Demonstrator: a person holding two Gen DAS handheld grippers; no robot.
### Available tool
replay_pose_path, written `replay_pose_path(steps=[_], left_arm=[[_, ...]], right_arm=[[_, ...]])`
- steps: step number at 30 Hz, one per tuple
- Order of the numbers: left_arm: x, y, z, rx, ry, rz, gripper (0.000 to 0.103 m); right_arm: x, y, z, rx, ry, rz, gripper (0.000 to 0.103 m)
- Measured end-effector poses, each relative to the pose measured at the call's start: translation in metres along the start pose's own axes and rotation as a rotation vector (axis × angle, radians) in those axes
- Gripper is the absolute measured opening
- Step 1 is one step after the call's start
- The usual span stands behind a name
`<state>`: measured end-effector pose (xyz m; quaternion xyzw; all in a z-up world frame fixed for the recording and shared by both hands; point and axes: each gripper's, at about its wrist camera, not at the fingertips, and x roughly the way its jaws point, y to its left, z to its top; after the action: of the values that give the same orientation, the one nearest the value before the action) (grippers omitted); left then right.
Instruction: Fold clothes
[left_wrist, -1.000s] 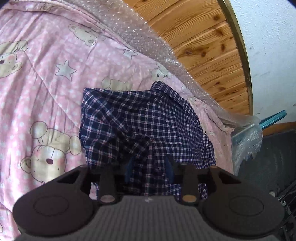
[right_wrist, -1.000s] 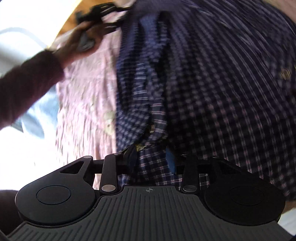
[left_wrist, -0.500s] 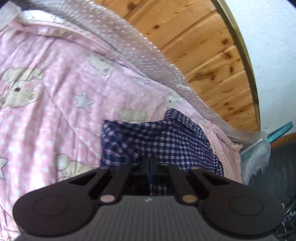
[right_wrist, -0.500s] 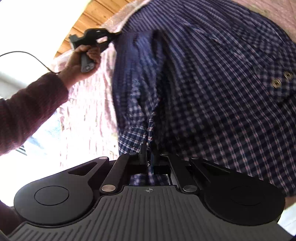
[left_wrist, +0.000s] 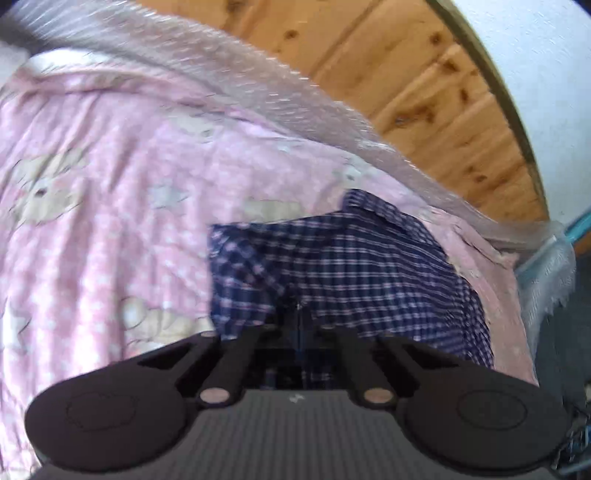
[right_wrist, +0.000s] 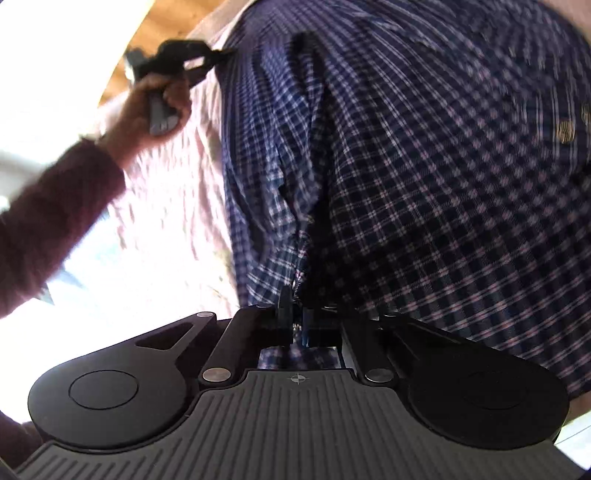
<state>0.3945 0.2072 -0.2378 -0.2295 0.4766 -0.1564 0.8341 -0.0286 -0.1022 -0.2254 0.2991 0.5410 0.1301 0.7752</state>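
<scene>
A navy plaid shirt (left_wrist: 354, 258) lies on a pink bear-print blanket (left_wrist: 110, 221). My left gripper (left_wrist: 299, 314) is shut on the shirt's near edge. In the right wrist view the plaid shirt (right_wrist: 424, 184) fills most of the frame, with a folded ridge running up its middle. My right gripper (right_wrist: 297, 310) is shut on the cloth at the foot of that ridge. The left gripper (right_wrist: 221, 53) shows again at the upper left of the right wrist view, held by a hand (right_wrist: 155, 99) in a maroon sleeve and pinching the shirt's far corner.
A wooden headboard (left_wrist: 424, 81) and a strip of bubble wrap (left_wrist: 258, 96) border the blanket's far side. A white wall (left_wrist: 546, 74) stands at the right. The bed's edge drops off at the right near a teal bar (left_wrist: 580, 225). Pink blanket (right_wrist: 177, 203) lies left of the shirt.
Both grippers went from open to shut on the shirt. The left one has pulled back with the cloth, and the shirt's edge has lifted into a ridge between the two grips.
</scene>
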Motion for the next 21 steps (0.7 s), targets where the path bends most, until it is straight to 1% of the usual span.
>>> replay_pose_path(steps=[2,4,5,6,7,8,9,10,11,12,13,14,15,17,18,19,20,21], left_arm=[[0.001,0.004,-0.004,-0.010,0.001,0.014,0.003],[-0.004,0.006,-0.004,-0.046,-0.022,0.039,0.005],[-0.013,0.006,-0.003,-0.065,-0.052,0.055,0.004],[-0.025,0.006,-0.002,-0.078,-0.087,0.064,0.008],[-0.039,0.003,-0.004,-0.084,-0.118,0.059,0.014],[-0.054,-0.002,-0.008,-0.081,-0.142,0.040,0.015],[-0.069,-0.006,-0.012,-0.079,-0.166,0.020,0.015],[-0.085,-0.014,-0.021,-0.059,-0.174,-0.023,0.015],[-0.100,-0.024,-0.034,-0.020,-0.164,-0.091,0.017],[-0.114,-0.036,-0.051,0.026,-0.140,-0.157,0.020],[-0.124,-0.048,-0.073,0.079,-0.098,-0.215,0.026],[-0.131,-0.057,-0.096,0.127,-0.055,-0.265,0.029],[-0.135,-0.065,-0.120,0.168,-0.011,-0.297,0.031],[-0.134,-0.071,-0.165,0.221,0.080,-0.308,0.031],[-0.130,-0.070,-0.186,0.222,0.126,-0.290,0.031],[-0.123,-0.066,-0.204,0.222,0.168,-0.251,0.031],[-0.122,-0.064,-0.215,0.213,0.184,-0.217,0.031],[-0.126,-0.063,-0.222,0.189,0.177,-0.203,0.020]], right_arm=[[0.003,0.001,-0.004,-0.039,0.022,-0.043,0.001],[0.008,-0.003,-0.006,-0.037,0.053,-0.046,0.003],[0.009,-0.003,-0.005,-0.033,0.085,-0.019,0.012],[0.006,-0.001,-0.003,-0.049,0.113,0.009,0.015],[-0.004,0.003,0.000,-0.095,0.112,0.016,0.016],[-0.015,0.007,0.004,-0.136,0.100,0.019,0.016],[-0.031,0.007,0.013,-0.157,0.046,0.001,0.017],[-0.048,0.006,0.021,-0.178,-0.008,-0.016,0.017],[-0.064,0.006,0.029,-0.199,-0.063,-0.034,0.019],[-0.080,0.005,0.038,-0.219,-0.123,-0.061,0.020],[-0.091,0.001,0.050,-0.234,-0.204,-0.129,0.022],[-0.098,-0.007,0.061,-0.239,-0.272,-0.196,0.022],[-0.100,-0.017,0.073,-0.235,-0.317,-0.248,0.022],[-0.093,-0.040,0.087,-0.230,-0.354,-0.326,0.022],[-0.086,-0.054,0.087,-0.240,-0.319,-0.353,0.022],[-0.078,-0.065,0.086,-0.256,-0.285,-0.378,0.022],[-0.071,-0.069,0.078,-0.295,-0.257,-0.401,0.022],[-0.063,-0.073,0.070,-0.334,-0.229,-0.423,0.021]])
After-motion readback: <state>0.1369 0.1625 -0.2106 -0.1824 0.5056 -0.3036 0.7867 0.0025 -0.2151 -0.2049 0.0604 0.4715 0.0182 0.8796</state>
